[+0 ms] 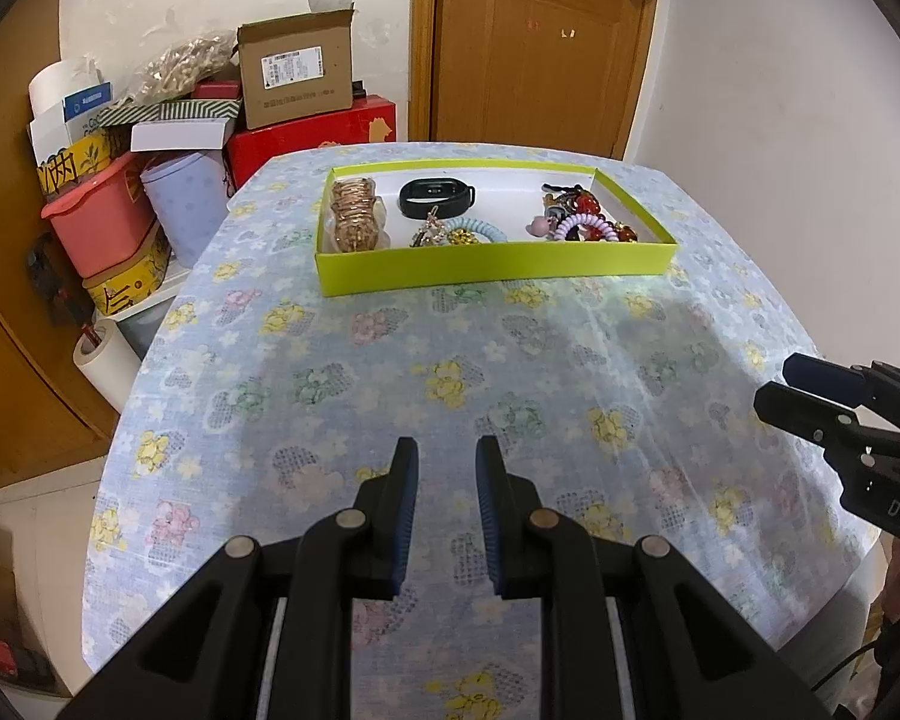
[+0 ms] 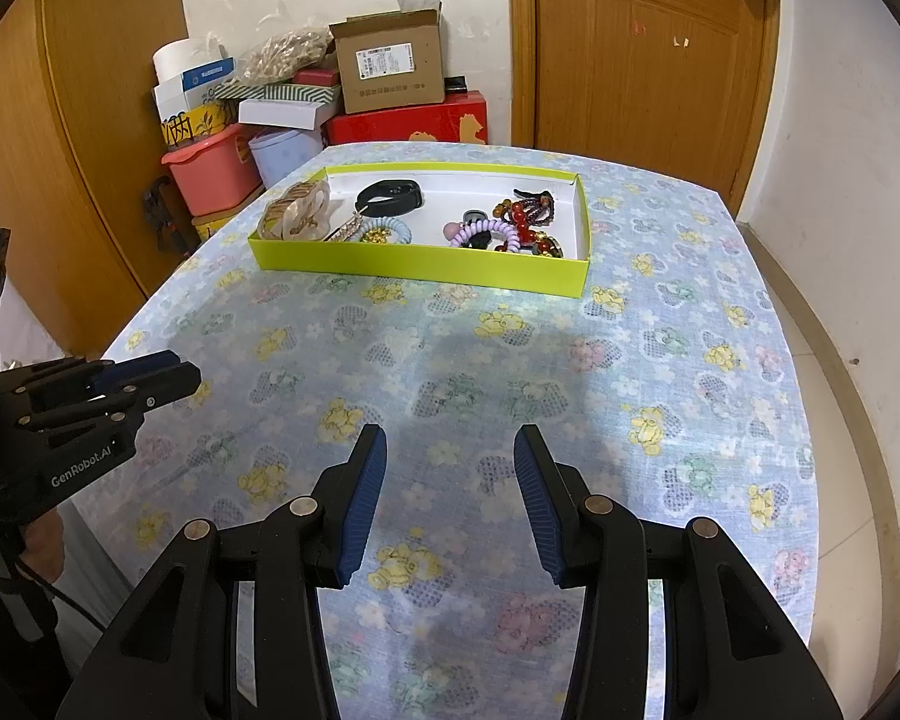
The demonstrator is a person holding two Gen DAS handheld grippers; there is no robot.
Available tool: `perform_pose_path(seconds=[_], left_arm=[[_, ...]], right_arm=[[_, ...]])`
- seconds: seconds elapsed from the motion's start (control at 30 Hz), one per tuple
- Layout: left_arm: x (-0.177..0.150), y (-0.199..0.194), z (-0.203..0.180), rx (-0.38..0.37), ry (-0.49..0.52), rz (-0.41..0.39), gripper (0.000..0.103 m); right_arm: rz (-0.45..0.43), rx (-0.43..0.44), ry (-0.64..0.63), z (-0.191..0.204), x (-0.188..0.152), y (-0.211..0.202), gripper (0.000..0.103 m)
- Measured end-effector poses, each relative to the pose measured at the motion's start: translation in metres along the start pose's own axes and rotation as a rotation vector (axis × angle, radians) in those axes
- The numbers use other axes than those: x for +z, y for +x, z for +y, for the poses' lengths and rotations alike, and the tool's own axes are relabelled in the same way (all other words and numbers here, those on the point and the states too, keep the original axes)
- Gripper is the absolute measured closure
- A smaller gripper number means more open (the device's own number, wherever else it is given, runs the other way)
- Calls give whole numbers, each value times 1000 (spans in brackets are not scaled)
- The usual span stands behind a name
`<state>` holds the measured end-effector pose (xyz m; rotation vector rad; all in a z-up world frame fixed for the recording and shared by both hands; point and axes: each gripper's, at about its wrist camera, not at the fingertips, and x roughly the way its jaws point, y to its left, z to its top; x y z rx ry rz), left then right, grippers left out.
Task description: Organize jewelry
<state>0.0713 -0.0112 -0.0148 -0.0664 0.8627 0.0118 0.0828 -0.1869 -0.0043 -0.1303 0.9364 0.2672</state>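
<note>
Both tongs hang over the flowered blue tablecloth [image 1: 342, 360] with nothing between their fingers: on the left, the left gripper [image 1: 447, 462] has its black jaws with ribbed blue pads parted by a narrow gap, and on the right, the right gripper [image 2: 450, 450] has its jaws spread wider, bare cloth showing through both gaps. Each one pokes into the other's view from the side, and a hand [image 2: 6, 546] shows at the edge, wrapped around the left handle. Now to the far end of the table, where the shallow lime-green cardboard tray [image 1: 486, 270] with its white inside sits well apart from both tools. Inside it, going left to right: a stack of gold bangles [image 1: 357, 213] at the left end, then a black smart wristband [image 1: 437, 198] toward the back wall, a pale blue coiled hair tie [image 1: 480, 231] in front of it beside a small glittering trinket [image 1: 432, 234], then a lilac coiled hair tie [image 1: 582, 227], and a tangle of red and dark beaded bracelets [image 1: 588, 204] at the right end. Behind the table, cartons and tubs are stacked by a wooden door [image 1: 540, 42].
</note>
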Motion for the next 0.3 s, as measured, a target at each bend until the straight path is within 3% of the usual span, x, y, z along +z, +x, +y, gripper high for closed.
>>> perform_pose_path(seconds=[0.3], left_arm=[[-1,1,0,-16,-3,2,82]], right_arm=[[0,-1,0,1,0,0,58]])
